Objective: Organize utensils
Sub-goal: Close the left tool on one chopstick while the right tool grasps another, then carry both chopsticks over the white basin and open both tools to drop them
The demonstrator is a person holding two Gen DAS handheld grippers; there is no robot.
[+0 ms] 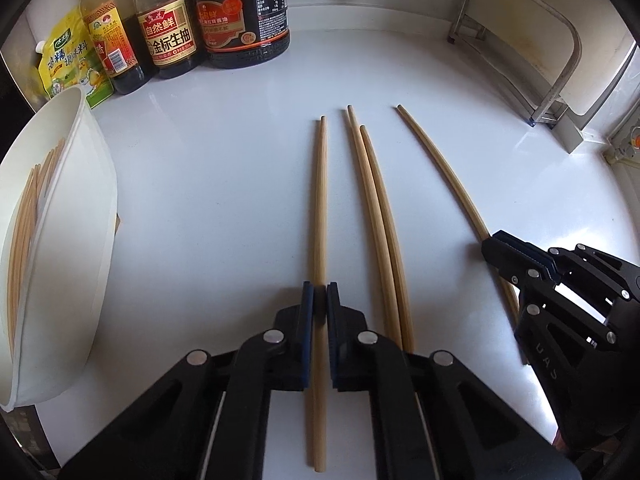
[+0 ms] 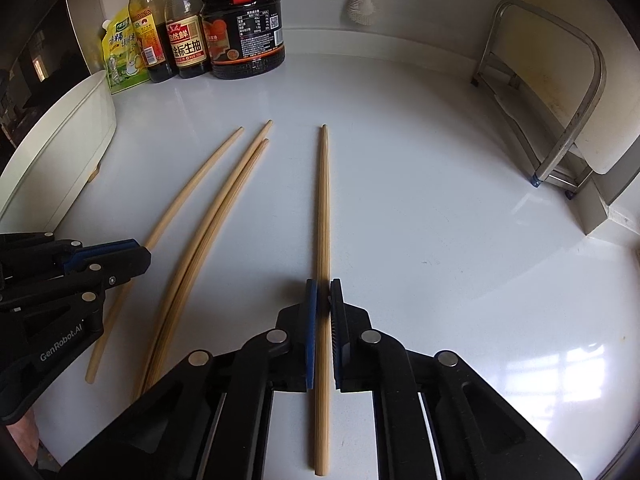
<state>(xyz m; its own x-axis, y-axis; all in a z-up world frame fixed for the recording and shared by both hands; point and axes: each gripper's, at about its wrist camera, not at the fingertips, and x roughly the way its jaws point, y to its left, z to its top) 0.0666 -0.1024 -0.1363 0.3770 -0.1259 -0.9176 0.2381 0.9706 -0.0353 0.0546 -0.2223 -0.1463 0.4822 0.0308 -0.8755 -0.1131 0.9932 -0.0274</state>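
Note:
Several wooden chopsticks lie side by side on the white counter (image 1: 200, 208). My left gripper (image 1: 320, 300) is shut on the leftmost chopstick (image 1: 320, 200), which runs between its pads. My right gripper (image 2: 323, 296) is shut on the rightmost chopstick (image 2: 324, 200). A touching pair of chopsticks (image 1: 374, 208) lies between them; it also shows in the right wrist view (image 2: 208, 232). A white holder (image 1: 68, 216) at the left has several chopsticks (image 1: 24, 216) inside. In the left wrist view the right gripper (image 1: 508, 254) is at the right; in the right wrist view the left gripper (image 2: 132, 258) is at the left.
Sauce bottles (image 1: 168, 28) and a yellow seasoning pouch (image 1: 68, 60) stand at the back left. A metal rack (image 1: 532, 52) with a cutting board stands at the right. A brush (image 2: 362, 0) hangs on the back wall.

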